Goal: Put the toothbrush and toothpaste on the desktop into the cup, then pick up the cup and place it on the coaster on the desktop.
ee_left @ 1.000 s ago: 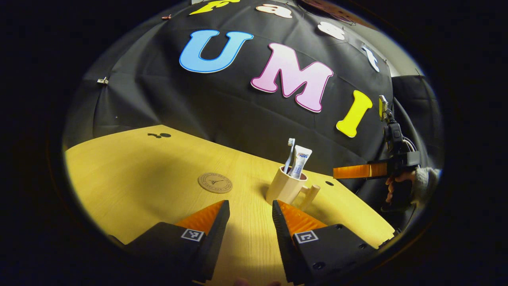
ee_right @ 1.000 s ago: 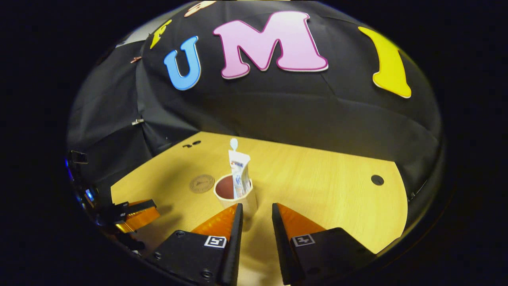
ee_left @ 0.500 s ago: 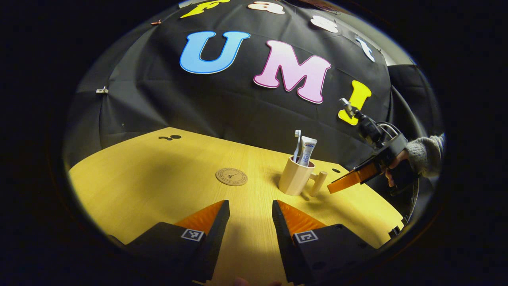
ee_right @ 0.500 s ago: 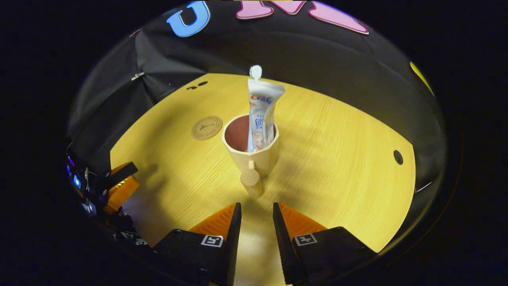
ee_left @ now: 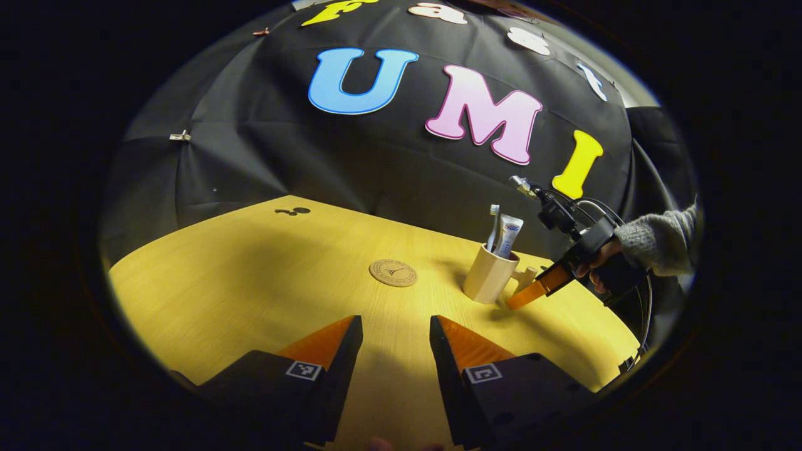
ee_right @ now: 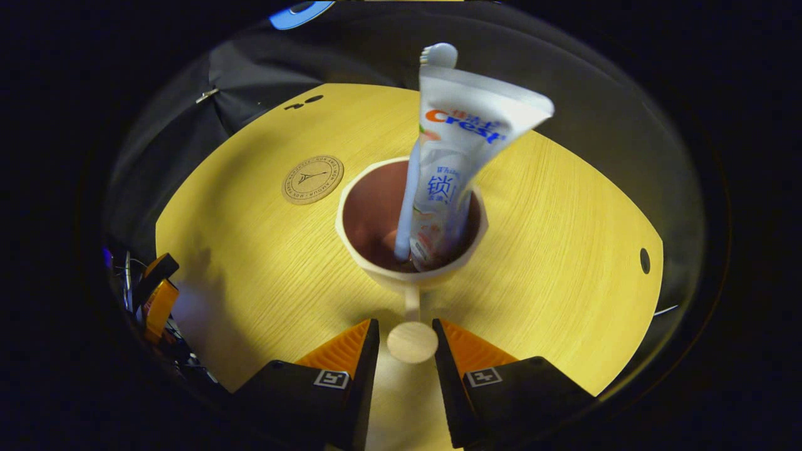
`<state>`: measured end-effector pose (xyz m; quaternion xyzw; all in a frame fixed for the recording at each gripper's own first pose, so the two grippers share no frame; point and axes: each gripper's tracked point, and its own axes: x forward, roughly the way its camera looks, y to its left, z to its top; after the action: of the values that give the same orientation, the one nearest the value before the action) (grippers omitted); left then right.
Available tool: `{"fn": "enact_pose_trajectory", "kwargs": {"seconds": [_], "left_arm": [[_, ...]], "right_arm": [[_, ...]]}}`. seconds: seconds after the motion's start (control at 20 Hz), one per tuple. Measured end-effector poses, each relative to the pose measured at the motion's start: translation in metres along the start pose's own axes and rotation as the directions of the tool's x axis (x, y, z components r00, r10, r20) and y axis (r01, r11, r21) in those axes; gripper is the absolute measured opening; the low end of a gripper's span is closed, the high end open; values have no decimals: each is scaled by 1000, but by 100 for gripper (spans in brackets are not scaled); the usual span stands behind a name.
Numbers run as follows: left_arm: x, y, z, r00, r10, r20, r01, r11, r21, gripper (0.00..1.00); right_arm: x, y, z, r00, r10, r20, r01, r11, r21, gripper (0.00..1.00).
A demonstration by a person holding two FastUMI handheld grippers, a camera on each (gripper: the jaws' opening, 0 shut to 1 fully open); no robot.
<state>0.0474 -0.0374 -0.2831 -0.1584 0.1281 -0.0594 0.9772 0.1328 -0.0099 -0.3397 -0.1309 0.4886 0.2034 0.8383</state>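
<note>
Left gripper view first: the left gripper is sitting low over the desktop with its jaws apart and nothing between them. Out ahead the cup is standing upright with the toothbrush and toothpaste poking out of it, so that part of the job looks done. The coaster is lying flat near the cup's side, not touching it. The right gripper, held by a hand, is angling down at the cup's handle.

Right gripper view: the right gripper is sitting with its fingers on either side of the handle's round knob. They're just beside it, with a thin gap, so it's not clamping yet. The cup is right in front, and the toothpaste tube is leaning out over the rim beside the toothbrush. The coaster is off to the left.

My guess is the cup's rigid, smooth and light but top-heavy with that soft tube leaning, so squeeze the knob firmly and keep it level.
</note>
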Motion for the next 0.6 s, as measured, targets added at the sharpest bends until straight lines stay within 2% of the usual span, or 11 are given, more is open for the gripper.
{"fn": "enact_pose_trajectory", "kwargs": {"seconds": [0.35, 0.4, 0.45, 0.5, 0.55, 0.6], "left_arm": [[3, 16, -2, 999, 37, 1, -37, 999, -29, 68], [4, 18, -2, 999, 41, 2, -41, 999, -32, 68], [6, 20, -2, 999, 47, 1, -47, 998, -35, 68], [5, 23, -3, 999, 52, 0, -52, 998, -38, 68], [5, 27, -3, 998, 56, 0, -56, 997, -43, 68], [5, 29, -2, 998, 58, 0, -58, 997, -50, 68]], "right_arm": [[21, -3, 16, 996, -39, -77, 38, 999, -21, 52], [25, -7, 14, 994, -50, -93, 49, 999, -22, 45], [25, -8, 12, 991, -57, -120, 56, 998, -12, 45], [28, -6, 10, 991, -42, -130, 43, 999, 4, 29], [28, -6, 11, 991, -39, -125, 39, 999, 0, 29], [28, -6, 10, 992, -41, -118, 40, 999, -15, 34]]}}
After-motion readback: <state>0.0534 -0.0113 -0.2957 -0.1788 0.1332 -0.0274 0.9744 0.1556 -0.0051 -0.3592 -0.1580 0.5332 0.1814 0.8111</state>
